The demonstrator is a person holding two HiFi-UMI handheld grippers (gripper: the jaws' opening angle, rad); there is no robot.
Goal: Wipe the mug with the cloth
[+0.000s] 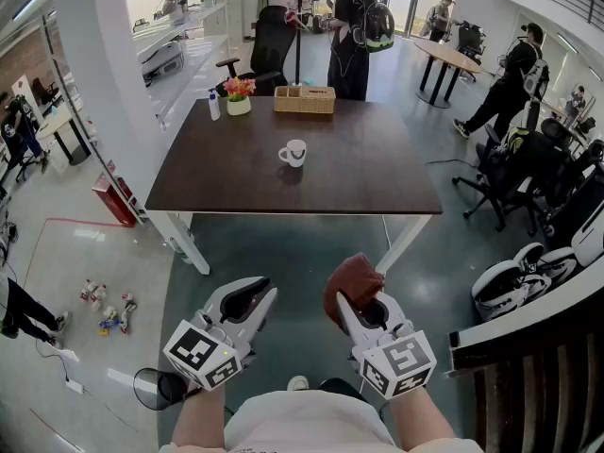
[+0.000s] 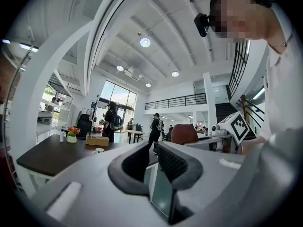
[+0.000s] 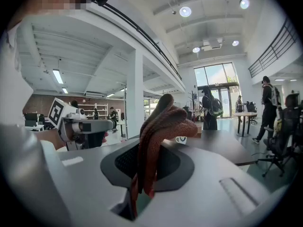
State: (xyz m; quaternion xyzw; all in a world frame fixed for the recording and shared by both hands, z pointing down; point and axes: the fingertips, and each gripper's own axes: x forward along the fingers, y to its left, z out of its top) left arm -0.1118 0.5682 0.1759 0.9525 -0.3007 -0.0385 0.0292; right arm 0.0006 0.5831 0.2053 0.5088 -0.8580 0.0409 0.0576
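Note:
A white mug (image 1: 293, 153) stands near the middle of the dark brown table (image 1: 377, 177), well ahead of both grippers; it shows small in the left gripper view (image 2: 98, 150) and the right gripper view (image 3: 181, 139). My right gripper (image 1: 350, 302) (image 3: 147, 161) is shut on a reddish-brown cloth (image 1: 354, 281) (image 3: 163, 122), which bunches up above its jaws. My left gripper (image 1: 259, 293) (image 2: 152, 149) is held beside it, jaws together with nothing between them. Both grippers hang over the floor, short of the table's near edge.
At the table's far edge are a wicker basket (image 1: 304, 99), a flower pot (image 1: 238, 94) and a small bottle (image 1: 214, 106). A black office chair (image 1: 270, 41) and a standing person (image 1: 353, 31) are behind it. More chairs (image 1: 528, 173) crowd the right; small items (image 1: 107, 311) lie on the floor at left.

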